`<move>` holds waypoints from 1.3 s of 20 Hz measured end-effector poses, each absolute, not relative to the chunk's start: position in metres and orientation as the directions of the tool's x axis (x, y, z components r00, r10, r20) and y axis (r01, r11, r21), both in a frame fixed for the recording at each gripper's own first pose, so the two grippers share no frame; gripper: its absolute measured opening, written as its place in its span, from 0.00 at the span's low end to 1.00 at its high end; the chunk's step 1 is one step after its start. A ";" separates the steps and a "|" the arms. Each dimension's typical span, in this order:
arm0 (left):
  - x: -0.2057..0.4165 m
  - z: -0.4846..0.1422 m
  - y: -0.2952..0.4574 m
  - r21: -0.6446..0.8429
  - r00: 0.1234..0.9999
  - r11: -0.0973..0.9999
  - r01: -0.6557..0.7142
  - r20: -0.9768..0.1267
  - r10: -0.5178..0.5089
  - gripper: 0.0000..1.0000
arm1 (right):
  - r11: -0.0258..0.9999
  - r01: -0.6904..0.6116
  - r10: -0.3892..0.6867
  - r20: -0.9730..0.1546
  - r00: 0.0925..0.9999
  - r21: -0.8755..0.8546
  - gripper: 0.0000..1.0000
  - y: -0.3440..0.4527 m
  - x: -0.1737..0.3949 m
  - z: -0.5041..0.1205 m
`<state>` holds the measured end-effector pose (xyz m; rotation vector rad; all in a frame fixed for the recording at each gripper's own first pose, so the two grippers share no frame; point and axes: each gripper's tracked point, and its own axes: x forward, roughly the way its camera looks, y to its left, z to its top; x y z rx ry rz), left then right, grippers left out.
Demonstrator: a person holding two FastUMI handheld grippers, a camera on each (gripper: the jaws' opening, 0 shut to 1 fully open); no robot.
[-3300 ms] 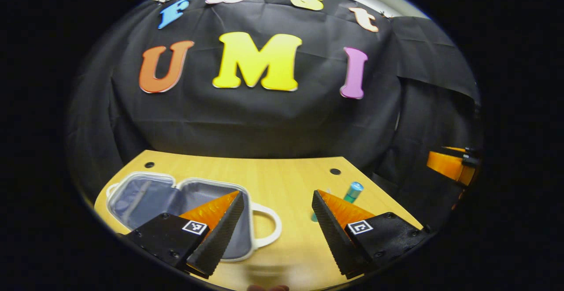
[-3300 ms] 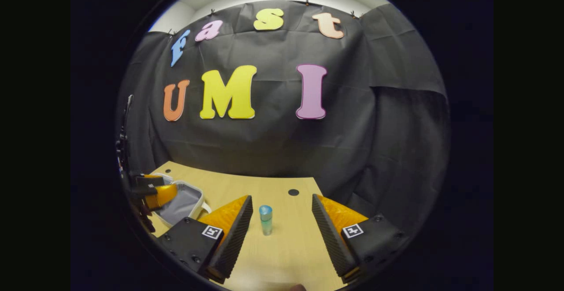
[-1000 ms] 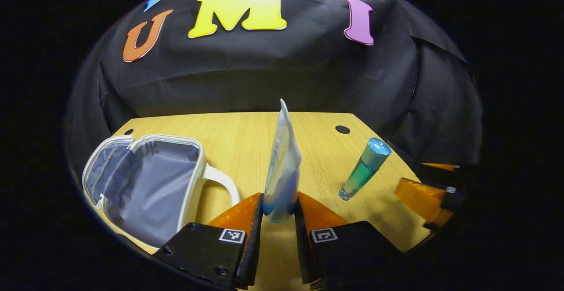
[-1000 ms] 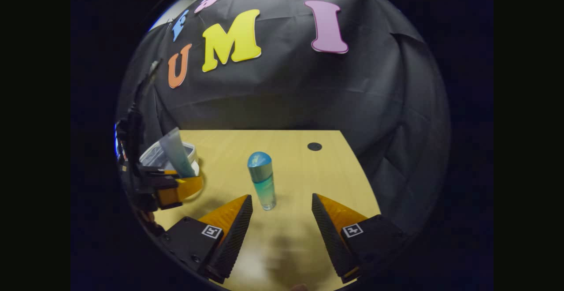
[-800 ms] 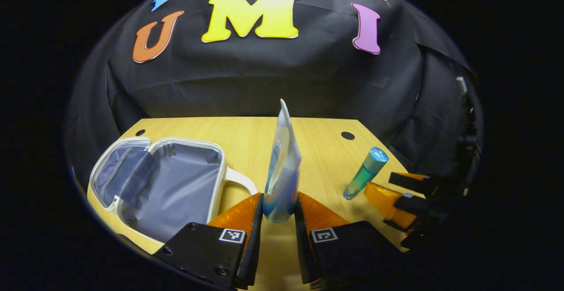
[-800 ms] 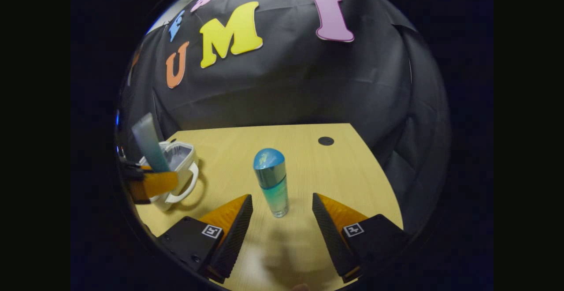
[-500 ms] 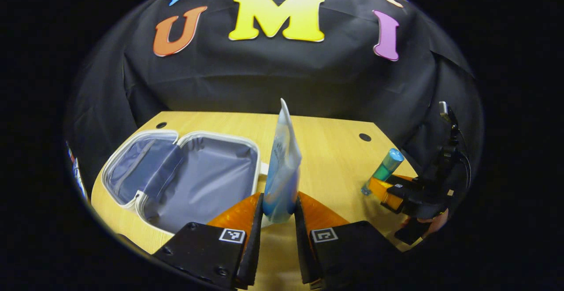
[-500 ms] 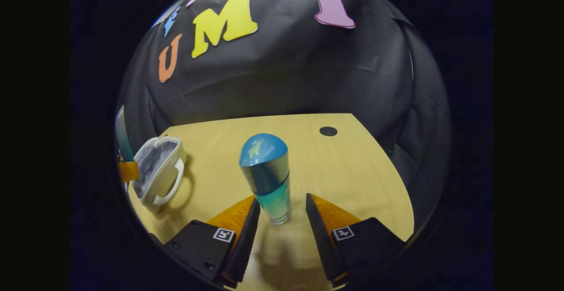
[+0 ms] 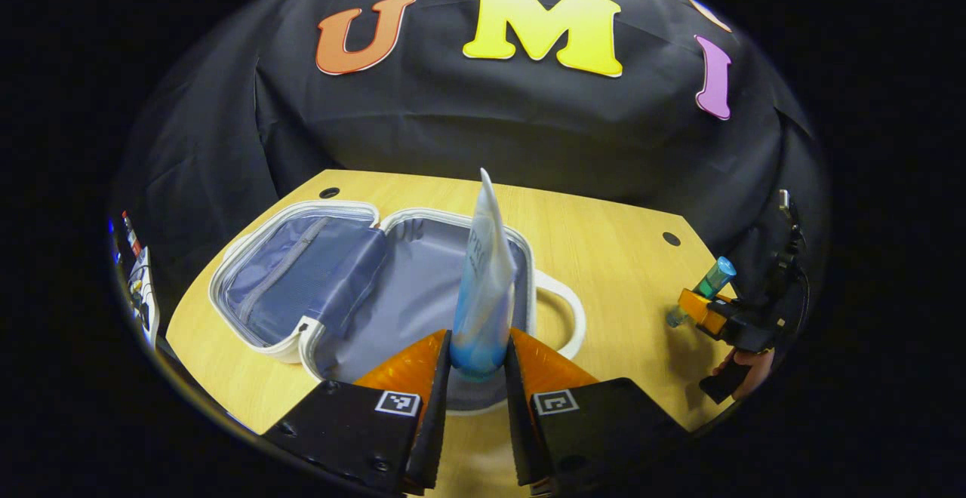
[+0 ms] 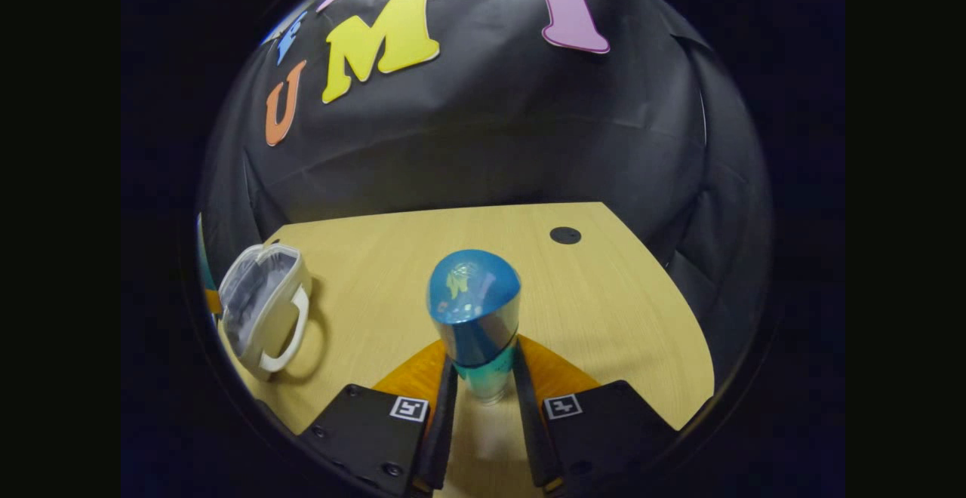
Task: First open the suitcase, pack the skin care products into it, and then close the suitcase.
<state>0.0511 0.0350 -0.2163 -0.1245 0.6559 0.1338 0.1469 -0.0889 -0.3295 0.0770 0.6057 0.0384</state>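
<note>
the left gripper (image 9: pixel 477 377) pinches a squeeze tube (image 9: pixel 483 287) upright over the open suitcase (image 9: pixel 362 287) near the desk (image 9: pixel 604 234) left edge; the right gripper (image 10: pixel 483 400) clamps a blue-capped bottle (image 10: pixel 475 317) near the right edge.

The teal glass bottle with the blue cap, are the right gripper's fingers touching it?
Touching. The right gripper view shows the right gripper closed on the teal bottle, both fingers pressed against its lower body, no gap.

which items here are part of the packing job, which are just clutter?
Job:
- suitcase, open on the table
- tube, in left claw
- blue-capped bottle, in right claw

Clutter:
- small items at table's left edge, too blurred to identify
</note>
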 end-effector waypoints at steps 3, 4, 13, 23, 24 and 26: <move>0.053 -0.230 0.054 -0.095 0.755 0.990 -0.109 -0.655 0.020 0.40 | 0.993 -0.011 0.081 -0.594 0.800 0.121 0.31 -0.083 0.132 -0.317; 0.053 -0.235 0.062 -0.089 0.743 0.991 -0.095 -0.670 0.011 0.40 | 0.992 -0.019 0.087 -0.595 0.799 0.121 0.34 -0.083 0.123 -0.308; 0.045 -0.309 0.097 -0.152 0.521 0.985 -0.086 -0.849 -0.086 0.40 | 0.990 -0.034 0.107 -0.567 0.817 0.137 0.34 -0.070 0.050 -0.213; 0.047 -0.331 0.099 -0.078 0.385 0.991 -0.106 -0.922 -0.032 0.47 | 0.991 -0.013 0.086 -0.546 0.833 0.136 0.30 -0.066 0.041 -0.193; 0.049 -0.331 0.100 -0.080 0.382 0.991 -0.111 -0.924 -0.032 0.41 | 0.991 -0.017 0.088 -0.545 0.834 0.134 0.33 -0.065 0.041 -0.191; 0.047 -0.331 0.100 -0.080 0.377 0.990 -0.119 -0.926 -0.030 0.41 | 0.991 -0.042 0.107 -0.547 0.830 0.131 0.33 -0.058 0.039 -0.191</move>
